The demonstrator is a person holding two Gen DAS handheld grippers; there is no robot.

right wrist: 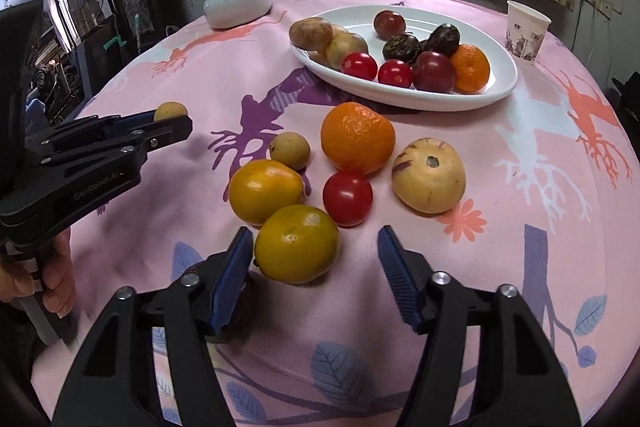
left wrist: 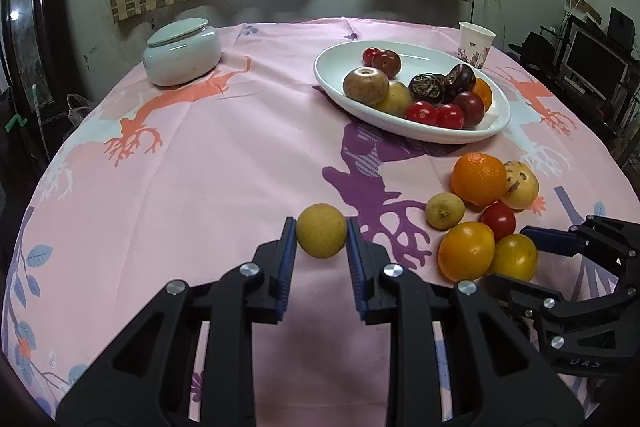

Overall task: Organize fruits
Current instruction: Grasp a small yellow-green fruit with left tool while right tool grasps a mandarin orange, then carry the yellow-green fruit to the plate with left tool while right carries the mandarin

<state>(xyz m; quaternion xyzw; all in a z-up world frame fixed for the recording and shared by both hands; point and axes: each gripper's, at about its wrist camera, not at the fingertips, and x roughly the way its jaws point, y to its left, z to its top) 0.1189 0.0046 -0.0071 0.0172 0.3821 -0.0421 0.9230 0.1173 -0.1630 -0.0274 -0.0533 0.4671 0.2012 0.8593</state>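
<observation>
Left hand-held gripper [left wrist: 321, 239] clamped on a small yellow-brown fruit [left wrist: 321, 235], lifted off the pink counter [left wrist: 200, 187]; right hand-held gripper [right wrist: 316, 251] parted around a yellow-orange fruit [right wrist: 296, 243], pads not pressing; beyond that fruit, loose fruits, then the white plate [right wrist: 496, 83]
</observation>
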